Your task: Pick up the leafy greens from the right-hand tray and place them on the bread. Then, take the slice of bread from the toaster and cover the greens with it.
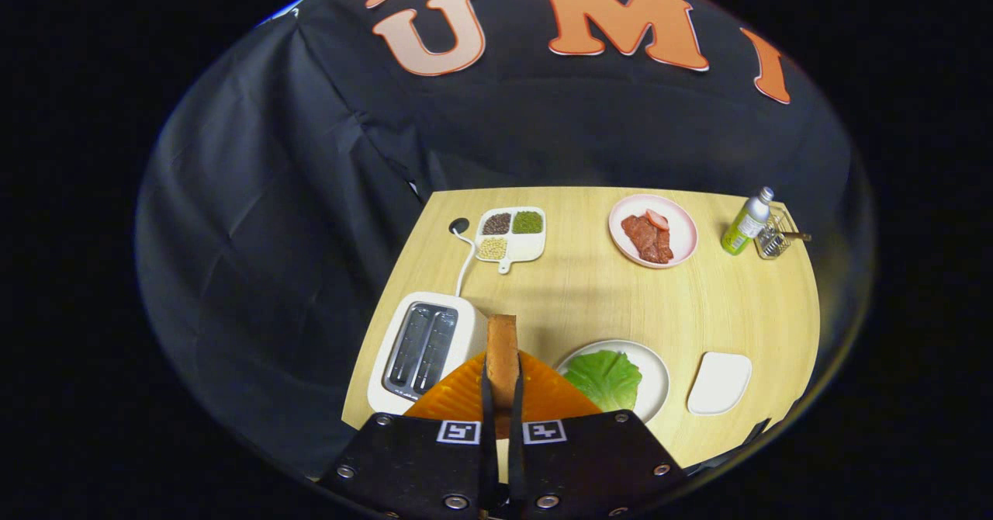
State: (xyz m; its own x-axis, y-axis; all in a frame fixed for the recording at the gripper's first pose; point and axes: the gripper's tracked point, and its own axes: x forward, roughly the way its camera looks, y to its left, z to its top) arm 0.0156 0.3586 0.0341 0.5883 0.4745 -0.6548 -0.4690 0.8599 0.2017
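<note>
Between the gripper's point(503, 396) two fingers sits a tan, brown-crusted slice of bread point(502, 358), held edge-on and upright, so the fingers are closed down to just the thickness of the slice and pressing on both faces. It's up in the air over the light wooden table point(589, 295), with the white two-slot toaster point(423, 349) just off to the left, both slots looking empty from here. Slightly right and ahead of the fingers is the round white plate point(655, 376) with the ruffled green lettuce leaf point(605, 379) lying on it; can't really see the bottom bread under the leaf, so I won't swear to it. The small white rounded tray point(720, 383) further right looks bare. My guess on handling: toast is light and stiff-ish but crumbly, so squeezing harder would probably crack it, and a grip low on the slice like this leaves the top free to wobble. It needs tipping flat before it goes onto the lettuce, and the leaf is floppy and slick, so it might slide if the slice is dragged across.
</note>
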